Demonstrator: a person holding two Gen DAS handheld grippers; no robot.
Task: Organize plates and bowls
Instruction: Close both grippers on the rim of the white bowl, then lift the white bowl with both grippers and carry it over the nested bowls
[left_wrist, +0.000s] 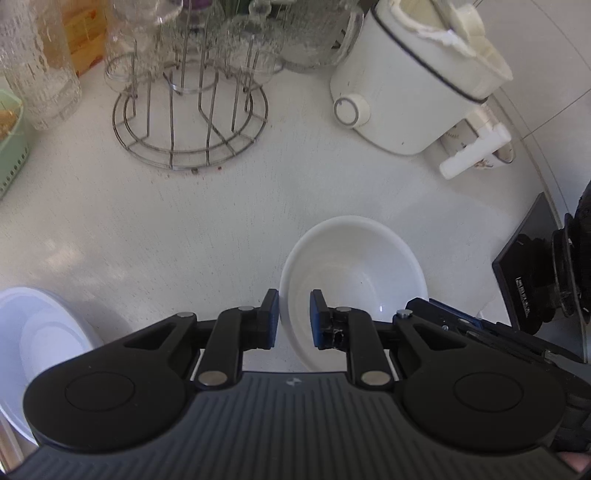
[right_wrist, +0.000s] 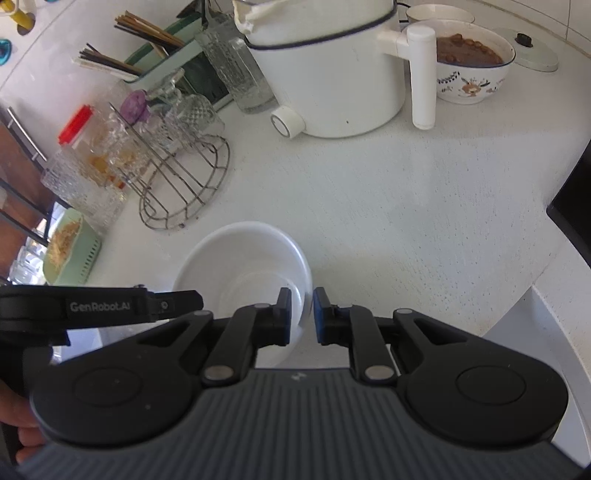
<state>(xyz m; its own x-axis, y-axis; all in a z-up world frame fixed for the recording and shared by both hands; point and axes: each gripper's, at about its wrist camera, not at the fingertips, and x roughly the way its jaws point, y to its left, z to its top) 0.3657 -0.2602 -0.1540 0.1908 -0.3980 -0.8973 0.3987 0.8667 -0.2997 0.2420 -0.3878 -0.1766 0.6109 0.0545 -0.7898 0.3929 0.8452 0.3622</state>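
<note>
Two claws at one white bowl (left_wrist: 354, 280)
Left claw (left_wrist: 294, 318) and right claw (right_wrist: 302, 315), both slightly parted, straddle opposite rims without clamping.

The bowl's (left_wrist: 354, 273) near rim lies hidden behind the left gripper (left_wrist: 293, 317) — whether the jaws touch it cannot be told. A plate (left_wrist: 37, 339) is cut off by the left edge and covered below by the gripper body. In the right wrist view the right gripper (right_wrist: 301, 317) masks the bowl's (right_wrist: 240, 258) near side — glasses (right_wrist: 110, 155) on the rack (right_wrist: 184, 184) blur together.
</note>
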